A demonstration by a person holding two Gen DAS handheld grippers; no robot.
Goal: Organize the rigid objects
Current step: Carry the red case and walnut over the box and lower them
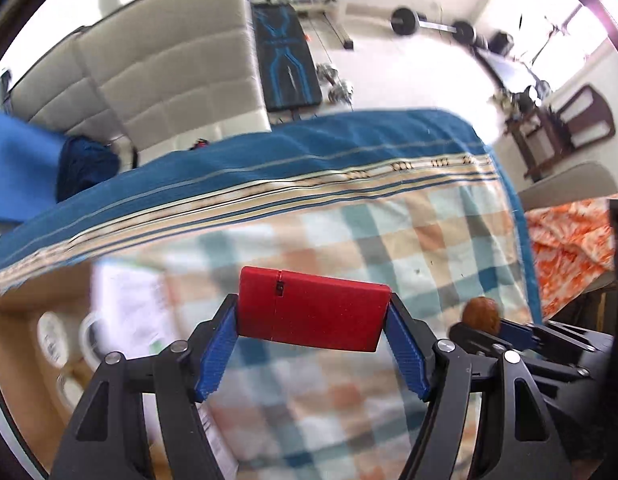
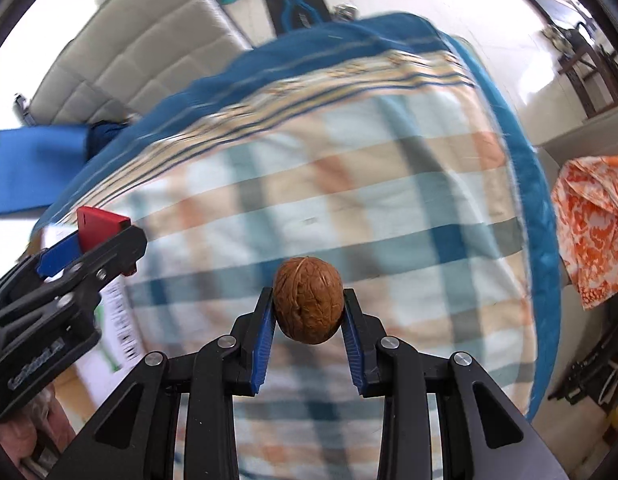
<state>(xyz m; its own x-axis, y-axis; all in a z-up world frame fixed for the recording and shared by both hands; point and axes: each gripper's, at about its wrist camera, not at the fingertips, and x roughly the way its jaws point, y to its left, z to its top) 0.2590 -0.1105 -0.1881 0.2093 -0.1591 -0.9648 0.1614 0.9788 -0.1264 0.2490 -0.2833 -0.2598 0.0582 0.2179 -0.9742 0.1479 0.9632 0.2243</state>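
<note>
**Red box and walnut both held aloft over the checked cloth**

Red box (image 1: 313, 308) sits crosswise between the blue pads of the left gripper (image 1: 313, 320), pinched at its two short ends and held clear above the checked tablecloth (image 1: 389, 220). A seam runs down its face near the left end, with a small dark mark beside it. In the left wrist view the box fills the centre; at 3 o'clock from it, just beyond the right finger, the walnut (image 1: 481, 314) shows above the neighbouring gripper's dark linkage.

The right gripper (image 2: 308, 308) pinches that walnut (image 2: 308, 305) by its sides, the blue pads (image 2: 265, 340) pressed against the shell, the nut raised over the cloth. From this view the left gripper (image 2: 89, 240) appears at 9 o'clock, with a corner of the red box (image 2: 99, 222) showing past its finger.

Under both lies the cloth, checked in teal, orange and cream, with a blue striped border (image 1: 269, 160) along its far edge at 12 o'clock. Printed white paper (image 2: 117, 320) and a cardboard-coloured surface (image 1: 17, 312) lie blurred at 8 o'clock. An orange patterned fabric (image 2: 593, 220) hangs at 3 o'clock. Beyond the table stand a padded beige bench (image 1: 169, 64) and a barbell (image 1: 429, 24) on a pale floor.
</note>
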